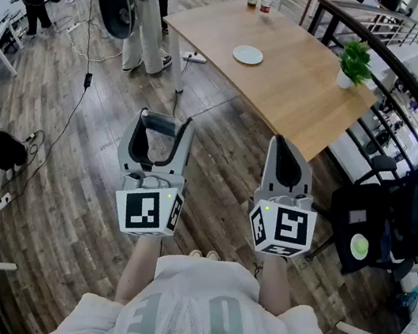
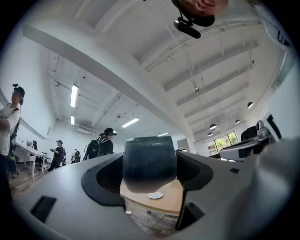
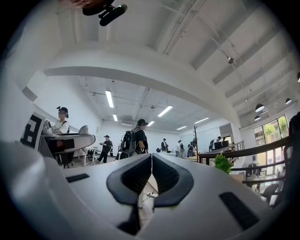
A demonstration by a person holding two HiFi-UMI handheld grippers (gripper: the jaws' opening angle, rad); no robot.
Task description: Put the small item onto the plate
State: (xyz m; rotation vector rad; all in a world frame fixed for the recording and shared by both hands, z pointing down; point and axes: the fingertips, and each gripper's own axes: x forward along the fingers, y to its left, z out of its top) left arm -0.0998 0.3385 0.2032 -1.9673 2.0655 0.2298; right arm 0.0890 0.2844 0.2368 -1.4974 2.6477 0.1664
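Now we are holding the dark item (image 2: 149,161) far from the plate (image 1: 248,55).
Our left hand-held gripper (image 1: 161,131) is clamping it; right hand-held gripper (image 1: 289,156) is hanging closed, empty.

Open office-lab: wooden table (image 1: 310,92), plank floor (image 1: 71,178), ceiling strip lights (image 2: 74,95).

Bright, even light from ceiling strip lights (image 2: 74,95) and windows (image 2: 224,140), fisheye edges black and bent, close-up small item (image 2: 150,161) slightly soft.
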